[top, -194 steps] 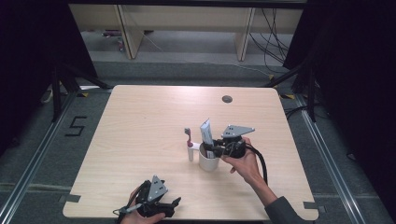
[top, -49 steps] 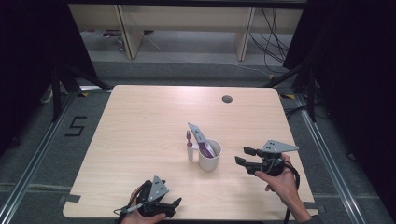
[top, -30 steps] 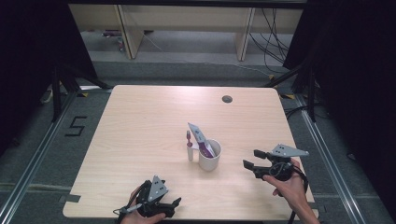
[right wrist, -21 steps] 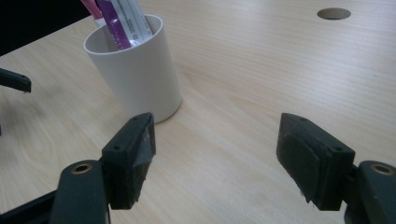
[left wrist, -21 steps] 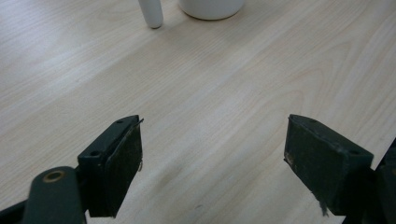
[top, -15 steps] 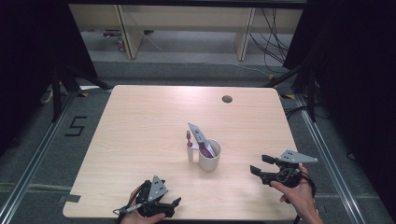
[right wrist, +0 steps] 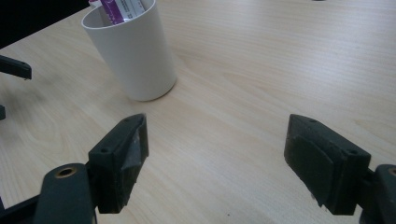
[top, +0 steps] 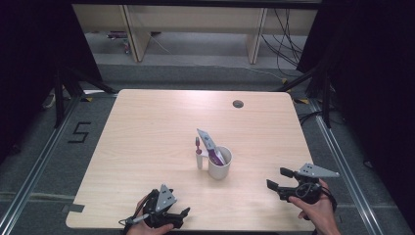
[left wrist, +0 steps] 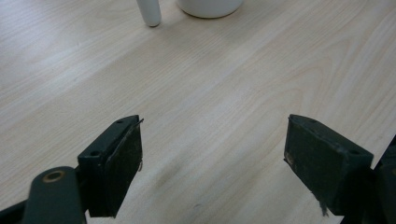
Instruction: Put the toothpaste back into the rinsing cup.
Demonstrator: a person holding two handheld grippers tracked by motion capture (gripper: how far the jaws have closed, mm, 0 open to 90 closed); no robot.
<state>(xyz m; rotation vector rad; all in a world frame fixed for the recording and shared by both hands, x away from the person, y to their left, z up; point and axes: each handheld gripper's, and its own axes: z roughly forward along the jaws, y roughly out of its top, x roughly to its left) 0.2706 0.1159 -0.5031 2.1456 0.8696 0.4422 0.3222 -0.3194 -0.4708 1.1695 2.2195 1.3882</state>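
Retreating from the cup [top: 219,163], the right gripper [top: 279,180] has just been opening its empty jaws

A pale wooden surface [top: 147,127] with a round cable hole [top: 238,104] stood on grey floor [top: 29,161] marked "5" [top: 80,132]. Black curtains [top: 29,58] flanked it; beige shelving [top: 195,19] and loose cables [top: 284,34] lay behind.

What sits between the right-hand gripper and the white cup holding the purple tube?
Nothing visible. Bare wooden table lies between the open right gripper and the white cup holding the purple-and-white tube. The small white upright bottle stands on the cup's far side.
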